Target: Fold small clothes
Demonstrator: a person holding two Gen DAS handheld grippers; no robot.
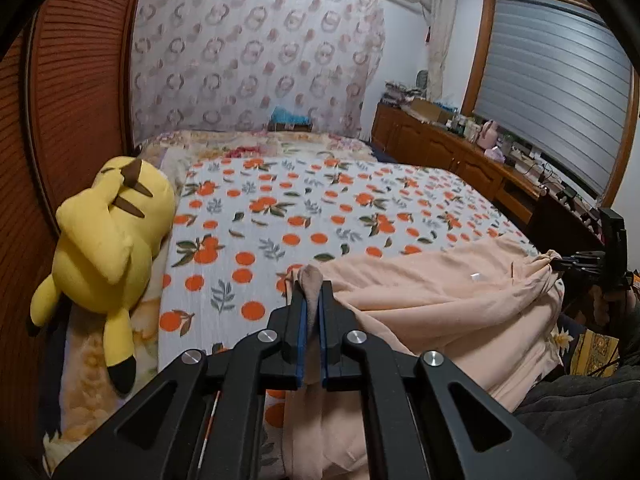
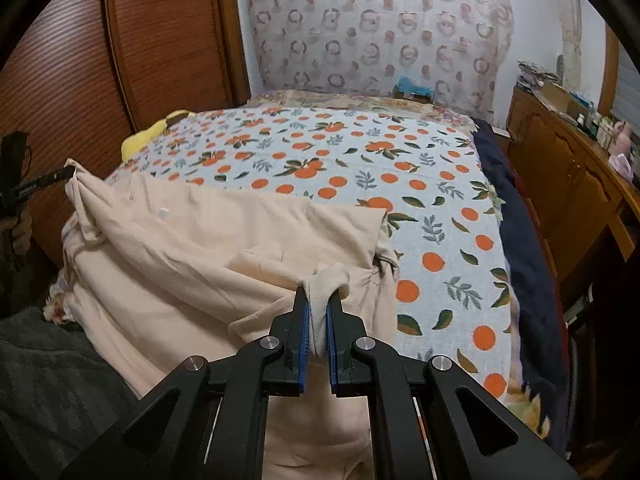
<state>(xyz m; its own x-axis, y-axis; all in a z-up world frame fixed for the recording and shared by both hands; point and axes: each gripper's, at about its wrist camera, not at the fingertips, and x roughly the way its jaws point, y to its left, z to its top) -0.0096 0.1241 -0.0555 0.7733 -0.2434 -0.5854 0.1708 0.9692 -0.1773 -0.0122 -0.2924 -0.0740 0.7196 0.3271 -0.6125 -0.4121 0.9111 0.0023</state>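
Across the near edge of the bed (image 2: 440, 208), over its orange-print sheet, one peach garment (image 2: 208, 248) lies half raised, stretched between two grippers, likely so a straight fold can be carried over. One yellow plush toy (image 1: 108, 236) lies along the bed's left edge. Left gripper (image 1: 311, 300) pinches a bunched corner of cloth; right gripper (image 2: 318, 304) pinches the opposite corner.

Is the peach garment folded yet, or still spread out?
Partly folded: the peach cotton garment is doubled over along the bed's near edge, bunched, each end pinched in a shut claw, left and right.
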